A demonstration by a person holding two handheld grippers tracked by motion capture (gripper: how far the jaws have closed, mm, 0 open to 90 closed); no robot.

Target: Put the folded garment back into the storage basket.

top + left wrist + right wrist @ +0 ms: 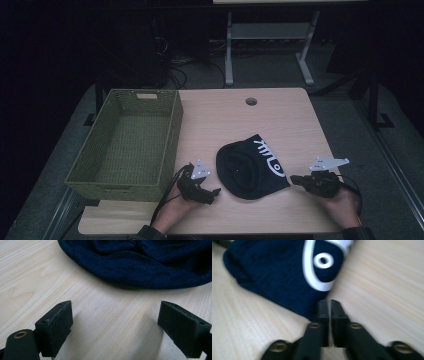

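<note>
A dark navy knit hat (252, 167) with a white printed design lies flat on the light wooden desk (280, 120), toward the near edge and roughly midway between the two hands. In the left gripper view its ribbed rim (140, 275) curves across the top, resting on the wood. In the right gripper view the white emblem (322, 265), a ring inside a curved band, sits near the hat's corner.

The left hand-held gripper (202, 187) rests just beside the hat's left edge, apart from it. Its jaws stand wide, released, with bare desk between them and the hat's rim a little way ahead of the pads (58, 325).

The right hand-held gripper (310, 181) lies to the right of the hat, pointing at its lower right corner. Its jaws are clenched almost fully together, a thin slit showing between the pads (323, 312). Their tips sit at the edge of the hat's fabric; nothing is seen gripped between them, and that view is blurred.

A green woven basket (172, 135) stands on the desk's left side, well apart from the hat. A round cable hole (251, 101) marks the desk's far edge. Beyond it, on the dark floor, stands a white frame (270, 35).
</note>
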